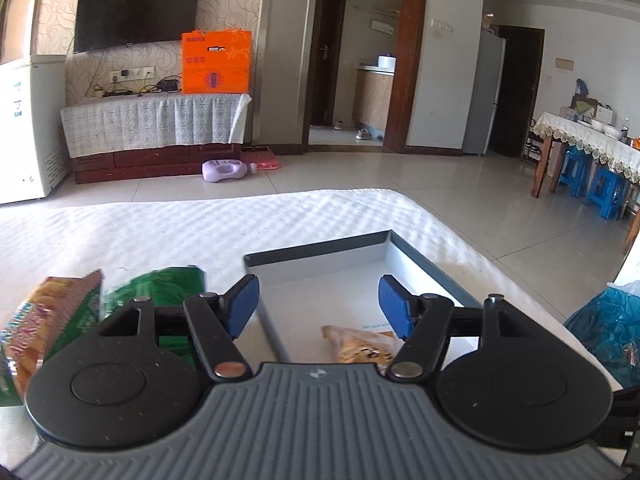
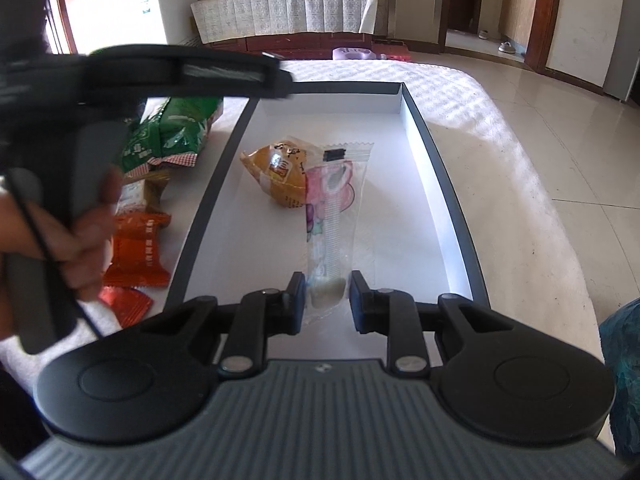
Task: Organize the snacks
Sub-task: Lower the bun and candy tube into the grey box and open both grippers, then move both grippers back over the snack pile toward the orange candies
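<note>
Blue-padded left gripper stands open and empty above the grey-rimmed tray.
Left wrist view: an orange snack packet lies low in the tray at lower centre; green packets sit at lower left.

Right wrist view: the right gripper is clenched on the near end of a clear long packet; its long axis runs up-frame, far end beside the orange snack packet.
</note>
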